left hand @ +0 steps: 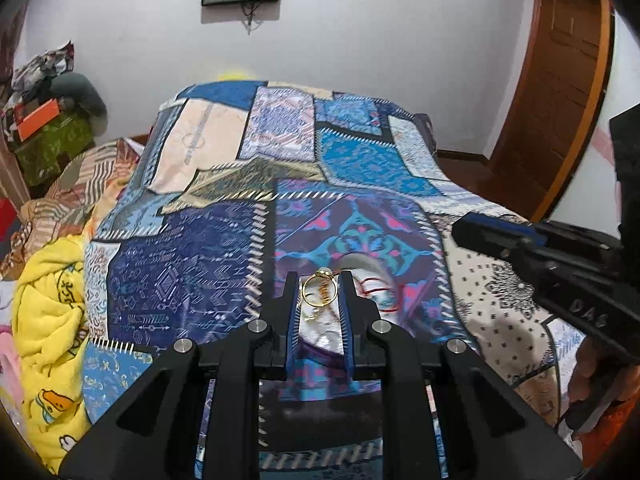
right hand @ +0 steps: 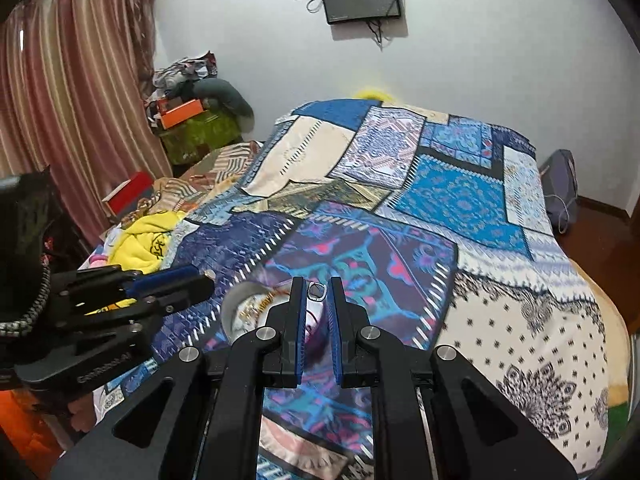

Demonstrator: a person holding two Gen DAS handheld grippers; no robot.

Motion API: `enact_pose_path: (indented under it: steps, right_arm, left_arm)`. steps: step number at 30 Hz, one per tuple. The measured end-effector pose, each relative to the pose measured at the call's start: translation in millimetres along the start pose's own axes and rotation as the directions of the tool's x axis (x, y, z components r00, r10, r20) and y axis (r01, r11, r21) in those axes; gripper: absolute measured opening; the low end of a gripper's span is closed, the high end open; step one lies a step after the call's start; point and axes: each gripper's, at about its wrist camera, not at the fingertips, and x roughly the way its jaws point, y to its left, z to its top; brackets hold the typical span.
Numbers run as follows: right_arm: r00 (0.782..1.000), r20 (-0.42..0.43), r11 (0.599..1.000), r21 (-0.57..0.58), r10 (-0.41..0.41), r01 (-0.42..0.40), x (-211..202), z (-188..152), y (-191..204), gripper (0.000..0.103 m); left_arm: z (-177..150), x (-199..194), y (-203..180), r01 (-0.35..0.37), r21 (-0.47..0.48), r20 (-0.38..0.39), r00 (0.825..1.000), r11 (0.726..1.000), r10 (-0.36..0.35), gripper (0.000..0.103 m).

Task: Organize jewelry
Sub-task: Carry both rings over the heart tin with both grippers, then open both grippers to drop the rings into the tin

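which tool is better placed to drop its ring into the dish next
Likely left. The left tool grips the gold ring with the white dish seen just beyond its tips. The right tool holds a dark-stone ring, the dish off to its left.

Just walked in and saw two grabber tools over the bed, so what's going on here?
A person is sorting jewelry with a handheld gripper in each hand. The left gripper is shut on a gold ring, held above a white dish on the patchwork bedspread. The right gripper pinches a small dark-stoned piece over the same dish, which holds more jewelry.
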Motion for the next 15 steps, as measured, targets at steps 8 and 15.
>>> enact_pose_path:
  steps: [8, 15]
  right_arm:
    - [0.998, -0.050, 0.999, -0.003, 0.035, -0.035, 21, -9, 8, 0.009]
    - [0.989, -0.134, 0.997, -0.033, 0.066, -0.071, 40, -31, 21, 0.009]
  left_arm:
    - [-12, 17, 10, 0.034, -0.027, -0.045, 0.998, 0.999, -0.035, 0.017]
    - [-17, 30, 7, 0.079, -0.030, -0.078, 0.994, 0.996, -0.081, 0.017]
